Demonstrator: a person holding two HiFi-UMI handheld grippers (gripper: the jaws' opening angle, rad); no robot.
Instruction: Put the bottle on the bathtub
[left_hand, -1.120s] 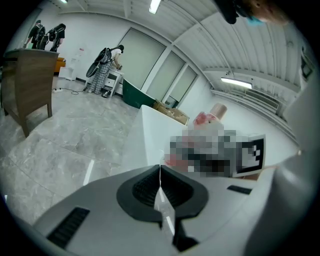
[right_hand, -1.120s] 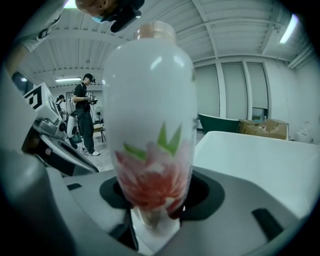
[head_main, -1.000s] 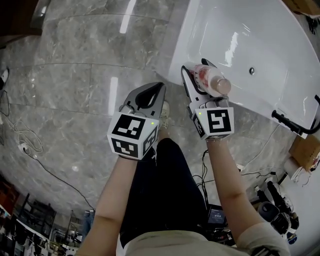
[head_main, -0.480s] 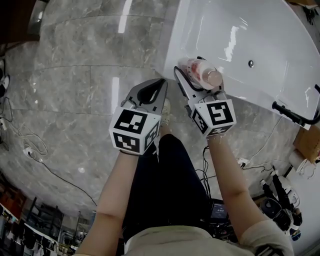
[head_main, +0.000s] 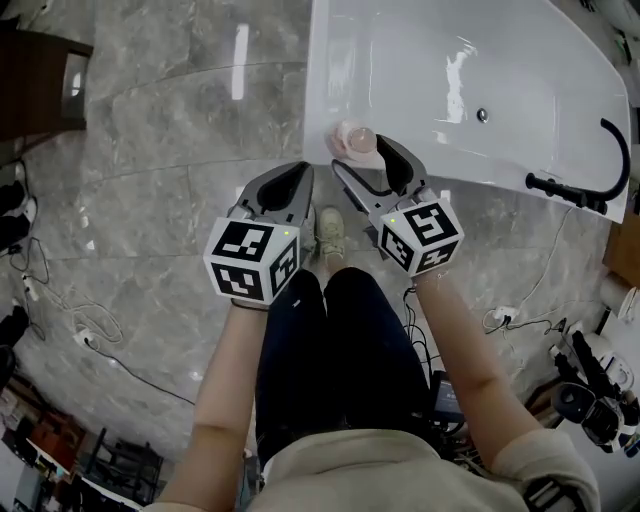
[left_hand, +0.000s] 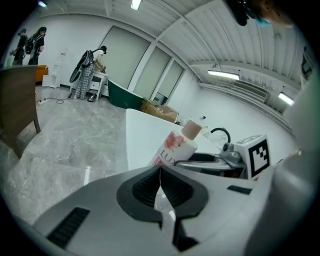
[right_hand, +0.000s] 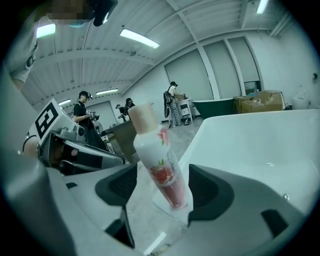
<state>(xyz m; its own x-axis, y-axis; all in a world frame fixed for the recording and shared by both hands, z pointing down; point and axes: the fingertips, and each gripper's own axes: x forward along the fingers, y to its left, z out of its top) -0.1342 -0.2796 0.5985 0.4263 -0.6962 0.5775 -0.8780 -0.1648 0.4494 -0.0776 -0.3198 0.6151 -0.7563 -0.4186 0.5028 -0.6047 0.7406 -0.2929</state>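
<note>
My left gripper (left_hand: 160, 172) has its jaws pressed together with nothing in them, over the floor (head_main: 150, 150). To its right, the bottle (right_hand: 155, 150) stands upright on the corner of the bathtub (right_hand: 260, 145) rim, between my right gripper's (right_hand: 165, 196) parted jaws.
</note>
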